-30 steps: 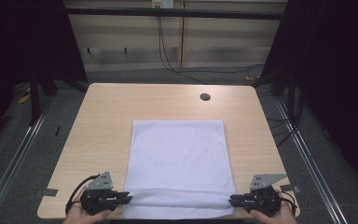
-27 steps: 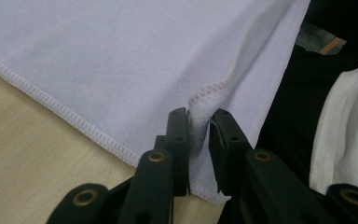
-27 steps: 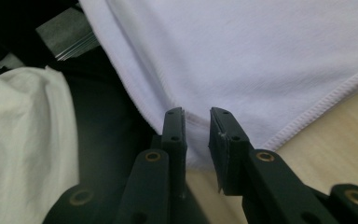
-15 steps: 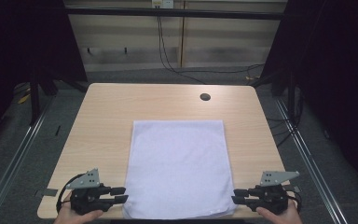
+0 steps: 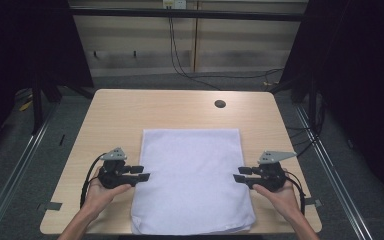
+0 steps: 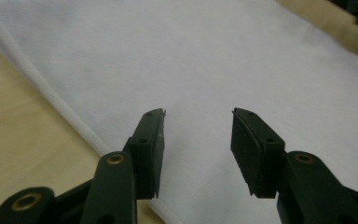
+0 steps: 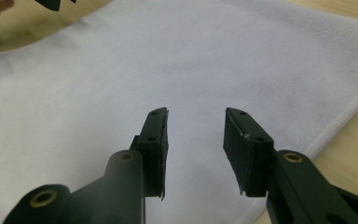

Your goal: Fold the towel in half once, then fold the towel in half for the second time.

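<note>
- Lying flat in the lower middle of the high view, the white cloth (image 5: pixel 192 180) covers the centre of the table (image 5: pixel 120 107); its near edge reaches the table's front edge at the bottom of the frame.
- The left gripper (image 5: pixel 144 176) sits at the cloth's left edge, lower left of the frame, jaws pointing inward over the hem.
- The right gripper (image 5: pixel 239 178) mirrors it at the right edge, lower right of the frame.
- In the left gripper view the left gripper (image 6: pixel 197 140) has its jaws apart with nothing between them, cloth (image 6: pixel 242 60) beyond and below.
- In the right gripper view the right gripper (image 7: pixel 195 140) is likewise spread and empty, the hem running off to the lower right of the frame.
- Judging from the pose, the step in hand looks like taking both side edges for a fold.
- Risks from here:
  - Jaws closing above the fabric would pinch air, since the cloth lies flat and offers no raised lip.
  - The cloth seems to be in layers; catching just the top one would pull it apart instead of folding it.
  - Uneven grips, one further up the edge than the other, would skew the fold.
  - Dragging rather than lifting could slide the cloth off the front edge.
- A small dark hole (image 5: pixel 220 104) sits in the upper right of the tabletop, well apart from the work.
</note>
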Motion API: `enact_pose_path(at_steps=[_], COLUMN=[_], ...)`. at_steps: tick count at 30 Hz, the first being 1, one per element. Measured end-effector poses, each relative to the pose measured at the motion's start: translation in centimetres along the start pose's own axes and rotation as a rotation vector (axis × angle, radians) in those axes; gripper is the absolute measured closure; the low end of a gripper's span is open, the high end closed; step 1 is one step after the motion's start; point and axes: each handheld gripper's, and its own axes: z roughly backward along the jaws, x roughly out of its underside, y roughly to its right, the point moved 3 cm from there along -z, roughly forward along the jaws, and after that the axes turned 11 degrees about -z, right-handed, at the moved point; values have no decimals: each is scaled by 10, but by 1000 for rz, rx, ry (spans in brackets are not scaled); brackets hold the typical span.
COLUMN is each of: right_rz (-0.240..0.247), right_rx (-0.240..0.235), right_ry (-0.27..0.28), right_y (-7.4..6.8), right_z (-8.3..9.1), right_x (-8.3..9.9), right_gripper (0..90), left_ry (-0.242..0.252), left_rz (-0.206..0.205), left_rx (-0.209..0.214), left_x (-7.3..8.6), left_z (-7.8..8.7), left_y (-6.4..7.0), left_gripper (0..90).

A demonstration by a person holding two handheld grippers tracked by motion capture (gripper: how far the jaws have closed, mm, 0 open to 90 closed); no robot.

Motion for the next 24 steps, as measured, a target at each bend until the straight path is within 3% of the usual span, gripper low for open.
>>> enact_pose_path(at_steps=[2,4,7,9,10,12,15,17,21,23,24], right_rz=[3,-5,-45,-39,-41,-43,-61,-74,-108,-94,-93], right_rx=[19,30,37,45,54,59,74,88,86,104,106], right_ry=[-8,-31,-50,-66,-66,-63,-52,-61,-31,-58,-64], right_y=[5,13,22,25,25,30,40,46,56,59,61], right_z=[-12,-26,-41,-49,-52,-57,-67,-72,-80,-88,-92], right_x=[-6,-12,-17,-22,-24,-29,-36,-38,-43,-44,-45], right_gripper=[592,565,534,496,493,489,482,475,473,471,471], left_ry=[3,-19,-41,-50,-53,-30,-23,-19,-49,-30,-38], left_rz=[29,12,33,28,29,23,57,69,48,39,32], left_rx=[-4,-19,-44,-99,-95,-96,-95,-128,-130,-170,-163], left_x=[-2,-2,-4,-7,-10,-14,-16,-10,-6,-6,-5], left_z=[-9,-16,-28,-35,-39,-42,-47,-50,-54,-54,-55], left_y=[-9,-15,-25,-29,-29,-31,-42,-49,-51,-53,-53], left_gripper=[536,532,531,530,542,557,554,553,550,566,549])
